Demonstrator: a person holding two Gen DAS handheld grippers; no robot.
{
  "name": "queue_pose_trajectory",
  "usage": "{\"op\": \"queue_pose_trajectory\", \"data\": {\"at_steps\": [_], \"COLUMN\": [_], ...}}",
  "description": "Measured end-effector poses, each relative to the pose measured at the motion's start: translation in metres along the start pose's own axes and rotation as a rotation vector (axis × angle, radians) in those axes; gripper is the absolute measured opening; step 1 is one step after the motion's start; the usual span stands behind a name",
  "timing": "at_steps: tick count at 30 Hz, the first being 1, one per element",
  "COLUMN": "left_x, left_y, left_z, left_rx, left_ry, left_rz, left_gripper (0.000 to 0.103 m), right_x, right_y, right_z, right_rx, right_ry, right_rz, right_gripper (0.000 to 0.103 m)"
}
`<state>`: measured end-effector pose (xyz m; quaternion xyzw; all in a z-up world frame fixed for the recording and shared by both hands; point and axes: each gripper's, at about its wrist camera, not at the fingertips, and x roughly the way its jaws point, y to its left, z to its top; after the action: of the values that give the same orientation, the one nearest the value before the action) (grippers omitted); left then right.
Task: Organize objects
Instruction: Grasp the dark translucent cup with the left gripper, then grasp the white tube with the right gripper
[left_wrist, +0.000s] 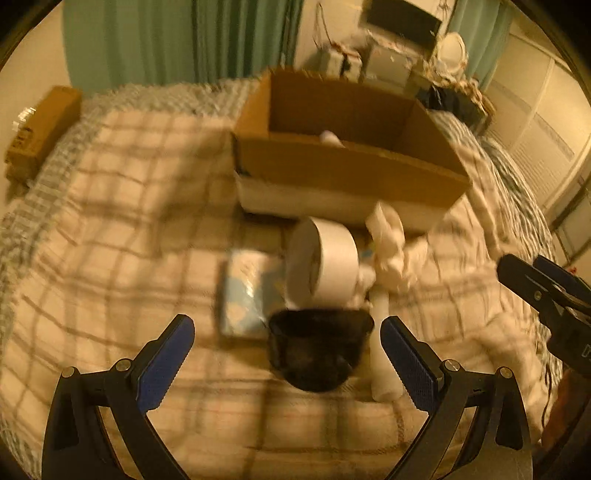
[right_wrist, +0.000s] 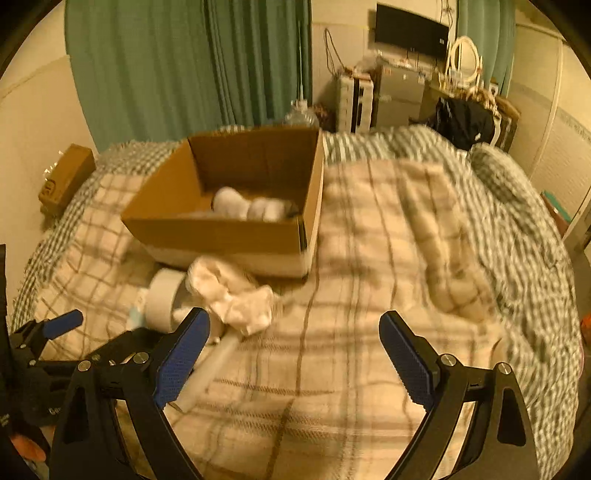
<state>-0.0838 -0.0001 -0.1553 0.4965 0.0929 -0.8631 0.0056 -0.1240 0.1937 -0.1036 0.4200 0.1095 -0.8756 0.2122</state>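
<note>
Black cup seemingly between parted jaws

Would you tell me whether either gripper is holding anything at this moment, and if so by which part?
Nothing is held. The left gripper is open above the black bowl, and the right gripper is open over the bedspread.

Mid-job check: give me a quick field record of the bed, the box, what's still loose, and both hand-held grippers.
surface: plaid blanket on the bed
box: open cardboard box, pale rounded items inside
loose items: tape roll, white cloth, black cup, blue packet, white tube
left hand-held gripper: open, empty, cup ahead
right hand-held gripper: open, empty
</note>
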Motion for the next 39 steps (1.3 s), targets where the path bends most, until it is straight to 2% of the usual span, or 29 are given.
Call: {"op": "queue_pose_trajectory", "data": {"at_steps": [9,12,13,16,20,21,24,27,29,33,37,39], "left_x": [0.043,0.053,0.054,0.050,0.022,0.013,-0.009,-0.018,-0.018,-0.011,-0.006,-0.004], "left_y": [-0.010,-0.010,-0.010,-0.005,0.005,0.010,0.025,0.033,0.040,0.056,0.056,0.054], "left_z": [0.000,0.000,-0.001,-0.001,0.000,0.001,0.007,0.012,0.009,0.002,-0.001,-0.004], "left_rx": [0.029,0.025,0.023,0.004,-0.036,-0.048,-0.068,-0.042,-0.022,-0.056,-0.060,-0.054], "left_ry": [0.140,0.172,0.177,0.161,0.080,0.054,-0.006,-0.036,-0.040,-0.011,0.008,0.015], "left_rz": [-0.050,-0.080,-0.097,-0.135,-0.137,-0.130,-0.088,-0.021,0.024,0.009,0.002,-0.001], "left_gripper": [0.103,0.087,0.077,0.077,0.077,0.077,0.077,0.077,0.077,0.077,0.077,0.077], "right_x": [0.030,0.035,0.036,0.036,0.032,0.030,0.026,0.026,0.031,0.048,0.065,0.071], "right_y": [-0.004,-0.001,0.000,0.002,0.007,0.008,0.014,0.028,0.044,0.074,0.095,0.102], "right_z": [-0.008,-0.009,-0.009,-0.008,-0.006,-0.005,-0.004,-0.004,-0.009,-0.029,-0.048,-0.054], "right_rx": [0.037,0.026,0.022,0.017,-0.006,-0.133,-0.146,-0.176,-0.220,-0.315,-0.395,-0.429], "right_ry": [0.072,0.088,0.090,0.092,0.087,0.073,0.076,0.108,0.141,0.224,0.299,0.321], "right_rz": [0.011,0.002,-0.001,-0.013,-0.030,0.054,0.061,0.096,0.120,0.135,0.160,0.161], "right_gripper": [0.093,0.093,0.093,0.093,0.093,0.093,0.093,0.093,0.093,0.093,0.086,0.077]}}
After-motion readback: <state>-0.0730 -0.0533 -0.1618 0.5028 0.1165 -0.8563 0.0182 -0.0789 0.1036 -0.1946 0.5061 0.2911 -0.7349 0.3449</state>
